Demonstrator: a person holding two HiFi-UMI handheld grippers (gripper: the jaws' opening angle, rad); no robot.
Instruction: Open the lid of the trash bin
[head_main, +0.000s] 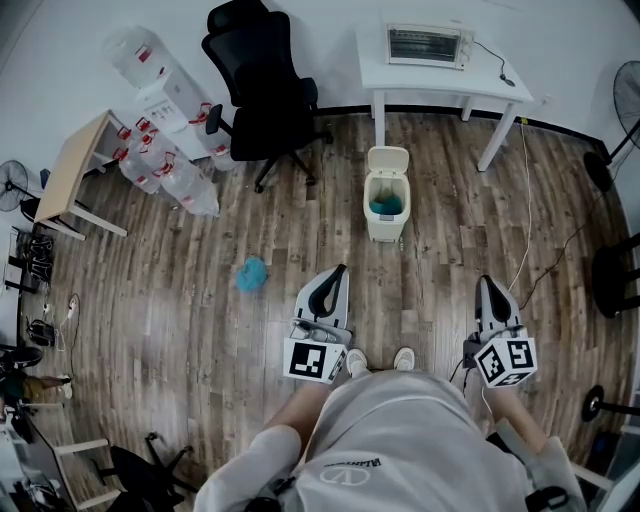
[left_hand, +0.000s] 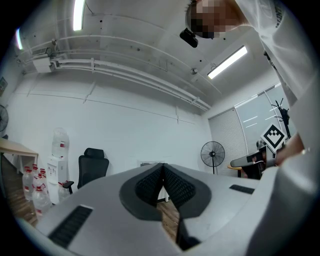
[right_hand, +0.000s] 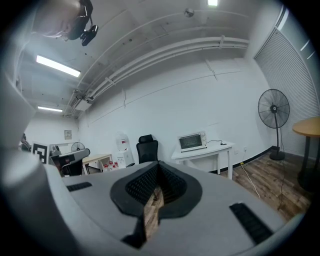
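A small cream trash bin (head_main: 385, 225) stands on the wooden floor in front of me in the head view. Its lid (head_main: 388, 159) is tipped up and back, and something teal (head_main: 386, 205) shows inside. My left gripper (head_main: 339, 270) hangs shut and empty, low and to the left of the bin, well short of it. On the other side my right gripper (head_main: 484, 281) is shut too, with nothing in it. In the left gripper view (left_hand: 162, 169) and the right gripper view (right_hand: 158, 166) the jaws meet at the tips; the bin is hidden behind them.
A teal crumpled thing (head_main: 251, 274) lies on the floor left of the bin. Behind it are a black office chair (head_main: 262, 92) and a white table (head_main: 440, 78) with a toaster oven (head_main: 428, 45). Water bottles (head_main: 165, 172) crowd the left. A cable (head_main: 527, 200) runs down the right.
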